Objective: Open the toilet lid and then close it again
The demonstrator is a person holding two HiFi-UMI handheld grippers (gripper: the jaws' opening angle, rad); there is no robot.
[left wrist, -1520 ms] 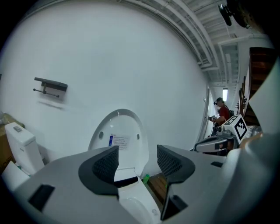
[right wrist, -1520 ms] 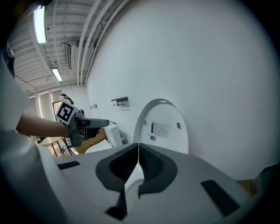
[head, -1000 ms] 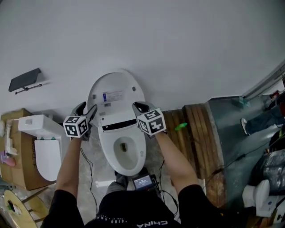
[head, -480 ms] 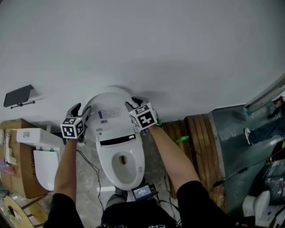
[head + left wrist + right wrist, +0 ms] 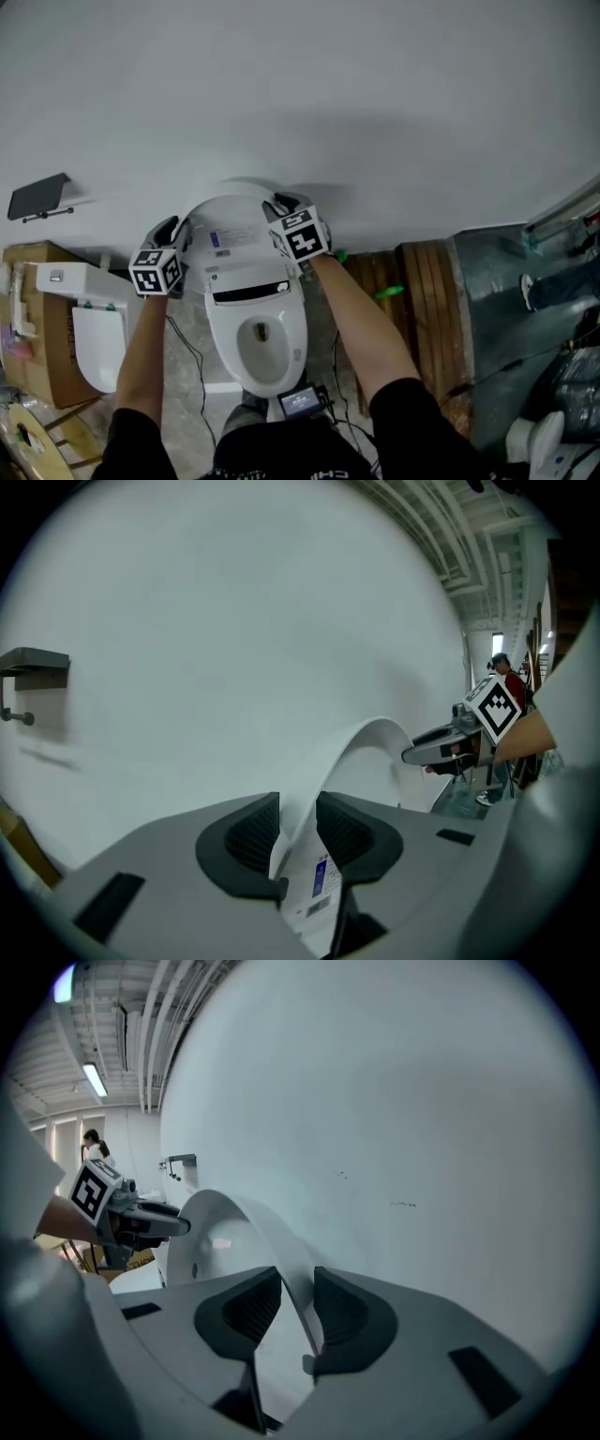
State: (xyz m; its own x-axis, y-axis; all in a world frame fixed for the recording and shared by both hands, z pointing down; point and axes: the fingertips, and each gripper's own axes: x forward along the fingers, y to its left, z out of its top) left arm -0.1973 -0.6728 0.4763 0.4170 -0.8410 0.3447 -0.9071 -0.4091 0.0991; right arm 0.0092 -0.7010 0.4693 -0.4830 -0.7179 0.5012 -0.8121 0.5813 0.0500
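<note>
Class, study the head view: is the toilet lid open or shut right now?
Open. The lid stands raised toward the wall, its inner face showing, and the bowl below it lies uncovered.

Head view looks steeply down; 2 gripper views close-up, share toilet lid (image 5: 375,757).

The grey mottled floor (image 5: 192,314) carried a white toilet (image 5: 258,328) at the centre of the frame. Wooden planks (image 5: 422,300) lay just right of it. A cardboard box (image 5: 33,375) stood at the left edge. A small screened device (image 5: 300,404) lay at bottom centre, with a black cable (image 5: 190,354) trailing nearby.
</note>
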